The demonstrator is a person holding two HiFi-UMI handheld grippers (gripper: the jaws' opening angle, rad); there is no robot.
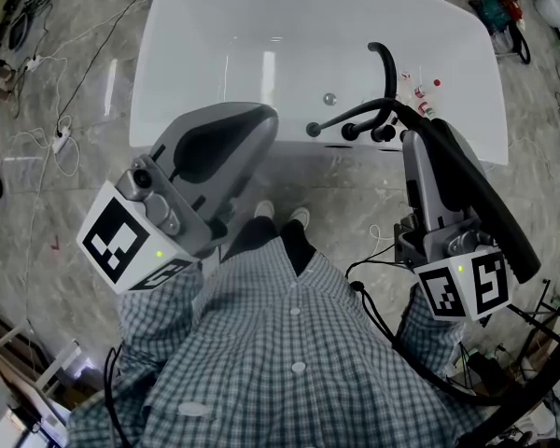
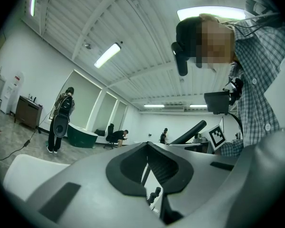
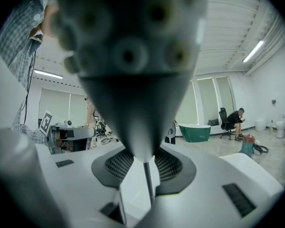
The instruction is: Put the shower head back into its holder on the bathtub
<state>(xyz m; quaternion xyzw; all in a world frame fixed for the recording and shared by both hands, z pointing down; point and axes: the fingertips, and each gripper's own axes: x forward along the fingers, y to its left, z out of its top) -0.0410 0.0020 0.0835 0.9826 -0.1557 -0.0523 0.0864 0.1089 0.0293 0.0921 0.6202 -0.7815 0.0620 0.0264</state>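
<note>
In the head view the white bathtub (image 1: 168, 73) lies across the top. A black tap set with a curved spout (image 1: 385, 63) and knobs (image 1: 350, 131) stands on its near rim. I cannot pick out the holder among these fittings. My right gripper (image 1: 425, 143) is shut on the black shower head (image 1: 471, 199), whose long handle slants back towards me. In the right gripper view the shower head (image 3: 128, 56) fills the top, tapering down between the jaws of the right gripper (image 3: 145, 175). My left gripper (image 1: 252, 124) hovers over the tub's near edge, shut and holding nothing. The left gripper view shows this left gripper (image 2: 154, 189) the same way.
A black hose (image 1: 378, 315) loops from the shower head down past my shirt. Small red-capped bottles (image 1: 420, 91) stand on the tub rim right of the taps. Cables (image 1: 61, 138) lie on the floor at left. Farther off are a green tub (image 3: 195, 131) and other people.
</note>
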